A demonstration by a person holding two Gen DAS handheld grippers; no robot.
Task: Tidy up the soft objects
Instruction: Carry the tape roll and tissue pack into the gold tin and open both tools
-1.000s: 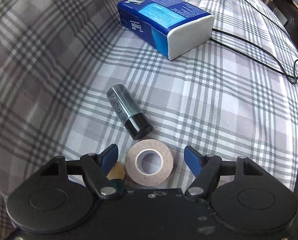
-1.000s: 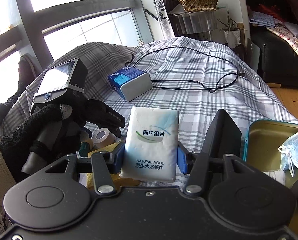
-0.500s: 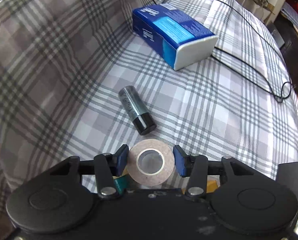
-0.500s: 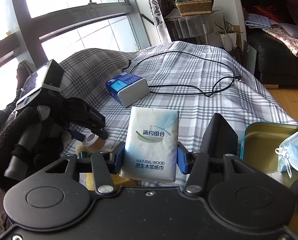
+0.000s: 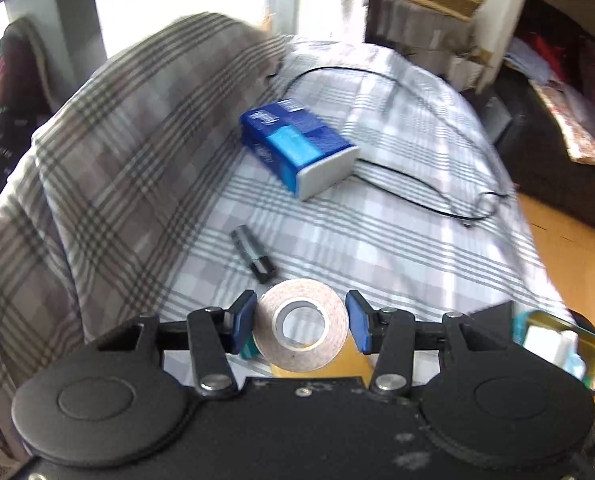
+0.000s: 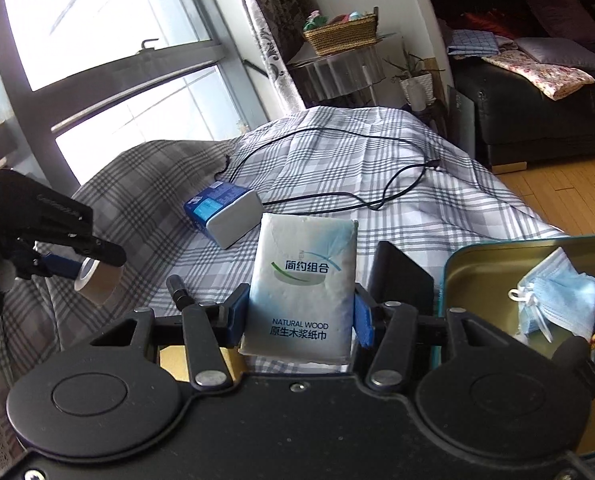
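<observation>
The left gripper is clamped on a round roll of tan tape with a shiny ring in its hole. Its blue pads press the roll's sides, and the roll is up in the air above the bed. The right wrist view shows the same roll held off the cloth at the left.

The right gripper squeezes a soft white pack of tissues. The pack is puffy plastic with a blue and green swirl. It says "NATURAL WOOD" with Chinese writing above and below.

The bed has a smooth checked sheet in grey and white. On it lie a blue and white tissue pack, a small dark tube and a thin black cable. The blue pack's writing is too blurry to read.

At the right sits a shiny gold tin with a teal edge. A crinkly blue face mask lies inside it.
</observation>
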